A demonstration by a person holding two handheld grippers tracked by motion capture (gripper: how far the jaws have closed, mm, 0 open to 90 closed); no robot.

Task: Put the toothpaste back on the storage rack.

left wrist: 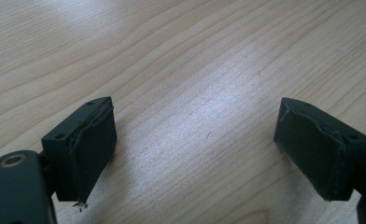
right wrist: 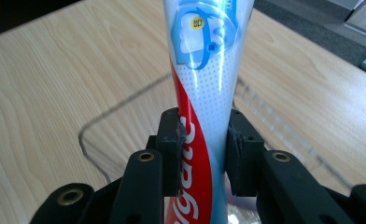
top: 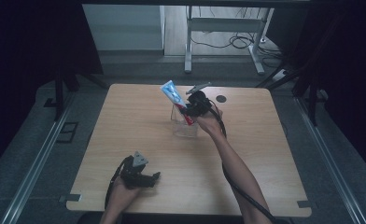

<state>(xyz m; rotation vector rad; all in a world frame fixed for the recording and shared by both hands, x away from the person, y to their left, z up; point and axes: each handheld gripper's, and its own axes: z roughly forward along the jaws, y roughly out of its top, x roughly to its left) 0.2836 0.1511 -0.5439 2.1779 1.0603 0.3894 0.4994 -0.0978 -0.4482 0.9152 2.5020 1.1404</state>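
A toothpaste tube (top: 173, 93), white and blue with a red swirl, stands tilted up and to the left out of a clear plastic container (top: 183, 127) at the table's middle back. My right gripper (top: 188, 113) is shut on the tube's lower part, just above the container. In the right gripper view the tube (right wrist: 204, 88) runs up between the two pads, with the container's rim (right wrist: 107, 116) beneath it. My left gripper (top: 154, 177) rests low near the table's front left; its jaws (left wrist: 195, 144) stand wide open over bare wood.
The wooden table (top: 139, 121) has a small black round grommet (top: 221, 98) at the back right of the container. A cable (top: 239, 191) trails along the right forearm to the front edge. Desk legs (top: 188, 51) stand on the floor beyond the table.
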